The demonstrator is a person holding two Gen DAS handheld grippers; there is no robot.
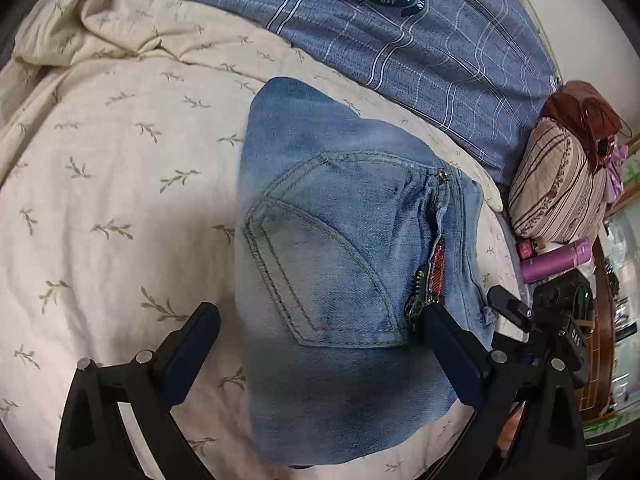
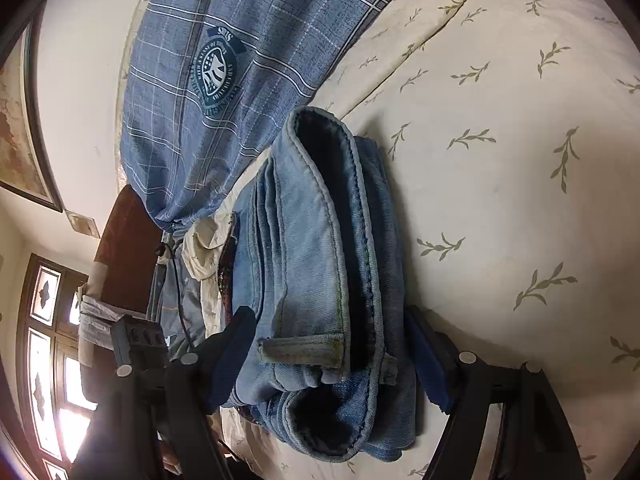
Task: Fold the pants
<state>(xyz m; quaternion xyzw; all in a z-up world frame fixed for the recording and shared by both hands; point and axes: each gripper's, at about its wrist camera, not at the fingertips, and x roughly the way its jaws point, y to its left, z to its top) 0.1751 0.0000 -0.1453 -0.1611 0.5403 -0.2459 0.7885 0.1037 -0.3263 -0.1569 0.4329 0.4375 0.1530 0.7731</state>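
Lower edge of the left view: left gripper angled steeply down, jaws spread wide over the jeans, one finger on the quilt at lower left, the other resting at the zipper edge, lower right. No squeeze visible; wide open. Jeans folded into a compact bundle, back pocket up, mid-frame, lying on the cream leaf-print quilt. Right gripper poking in at the right edge, just beside the bundle.

Right view, bottom centre: right gripper tilted down more gently, jaws set wide on either side of the stacked denim, waistband and belt loop up close. Blue pads hard against the fabric on both flanks; real pinch or mere touch, cannot tell.

Around: blue plaid cover with a round crest across the top of the left view, upper left of the right view. Striped pillow at right edge, purple bottle below it. Window and framed picture at the left of the right view. Cable trailing beside the bundle.
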